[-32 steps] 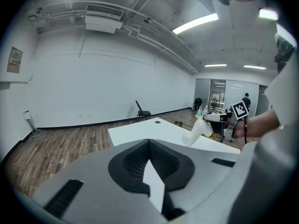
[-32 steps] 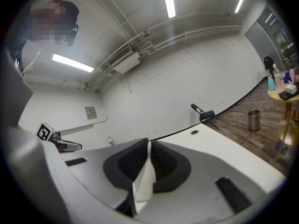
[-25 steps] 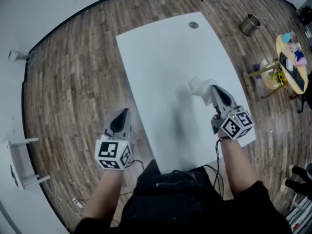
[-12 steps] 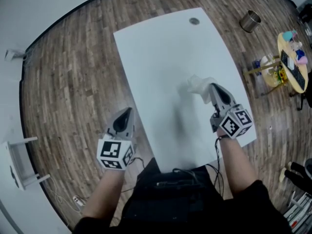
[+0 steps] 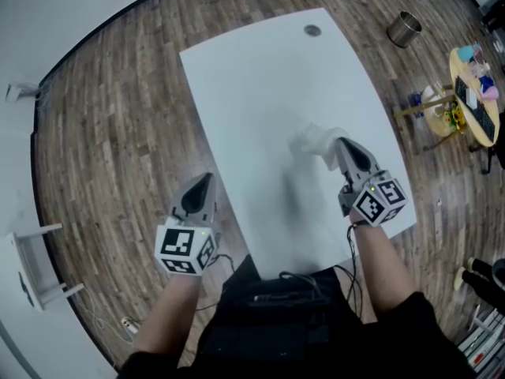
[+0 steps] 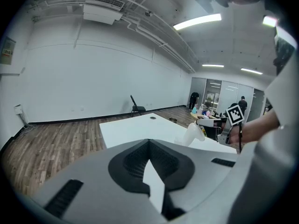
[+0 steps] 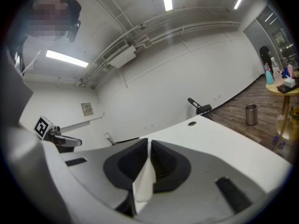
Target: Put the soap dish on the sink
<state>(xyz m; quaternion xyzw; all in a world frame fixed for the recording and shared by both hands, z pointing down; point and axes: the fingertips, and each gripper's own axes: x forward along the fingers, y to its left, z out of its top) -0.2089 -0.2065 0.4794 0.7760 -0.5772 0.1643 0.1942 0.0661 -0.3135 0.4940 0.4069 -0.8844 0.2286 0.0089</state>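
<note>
Wood plank floor [image 5: 118,117] all around, with a big white table [image 5: 260,93] running away from you in the head view. At far right stands a round yellow table [image 5: 453,93] crowded with small items too small to name.

Your left hand-held gripper [image 5: 202,181] is off the white table's left edge, over the floor and well apart from everything. Its jaws are together with nothing between them; the left gripper view shows only the tabletop through the slit below the tips.

Your right hand-held gripper [image 5: 341,144] is over the right-hand part of the white table, pointing away from you. Its jaws are clamped on the soap dish [image 5: 314,140], a white, slightly see-through piece. In the right gripper view a thin white edge of it sits pinched between the dark pads. In the left gripper view the soap dish [image 6: 194,133] sticks out past the right gripper's tips, above the tabletop. Whether it touches the surface I can't tell.

A metal bin [image 5: 403,28] stands on the floor past the table's far right corner. A small round grommet [image 5: 312,30] sits in the tabletop near the far edge, well apart from the soap dish.
</note>
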